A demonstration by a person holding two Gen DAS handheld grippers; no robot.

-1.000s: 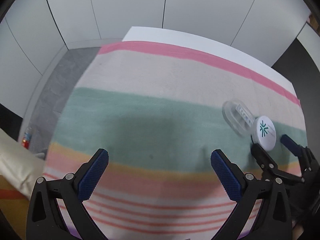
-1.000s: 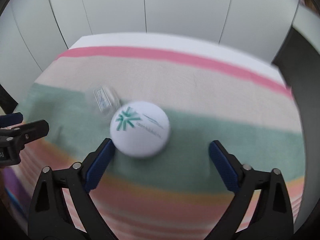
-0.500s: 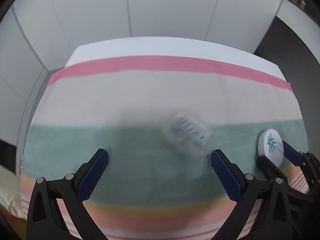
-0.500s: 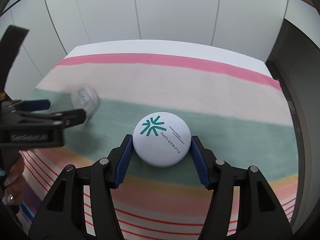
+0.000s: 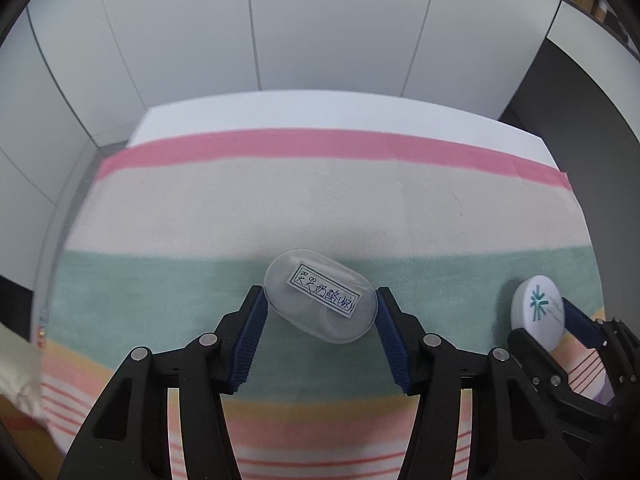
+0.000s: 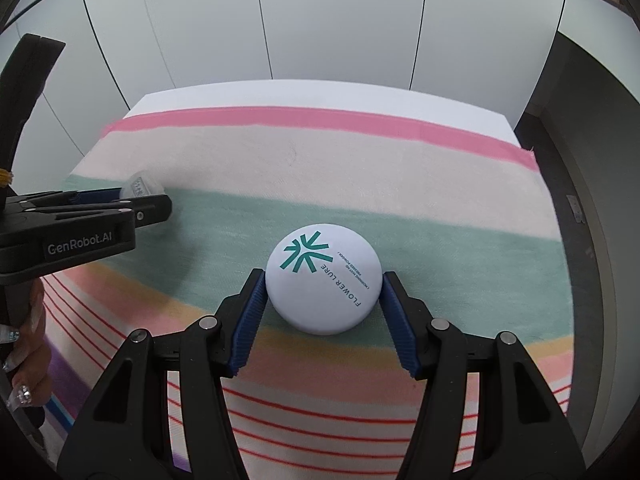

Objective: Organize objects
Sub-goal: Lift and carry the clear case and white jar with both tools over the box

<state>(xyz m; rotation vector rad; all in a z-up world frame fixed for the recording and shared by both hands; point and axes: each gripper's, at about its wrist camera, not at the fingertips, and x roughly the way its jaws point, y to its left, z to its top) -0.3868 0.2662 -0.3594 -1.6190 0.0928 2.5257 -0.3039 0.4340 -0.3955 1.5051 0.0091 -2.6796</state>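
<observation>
A clear oval plastic case (image 5: 320, 300) with a white handwritten label lies on the green stripe of the striped cloth (image 5: 320, 200). My left gripper (image 5: 320, 316) is shut on it, blue pads against both ends. A white round compact (image 6: 323, 277) with a teal star logo and "FLOWER LURE" text sits on the same stripe. My right gripper (image 6: 323, 300) is shut on it. In the left wrist view the compact (image 5: 536, 316) and the right gripper (image 5: 560, 332) show at the far right. In the right wrist view the left gripper (image 6: 132, 204) and the case (image 6: 140, 188) show at the left.
The striped cloth (image 6: 360, 160) covers a white table (image 6: 320, 96) that stands against pale wall panels. A dark floor drops off at the right (image 5: 580, 140). A beige cushion (image 5: 16, 368) lies at the lower left. The person's hand (image 6: 24, 340) holds the left gripper.
The left gripper swung right onto the clear case and closed on it. The right gripper closed on the white compact a half second earlier and still holds it.
</observation>
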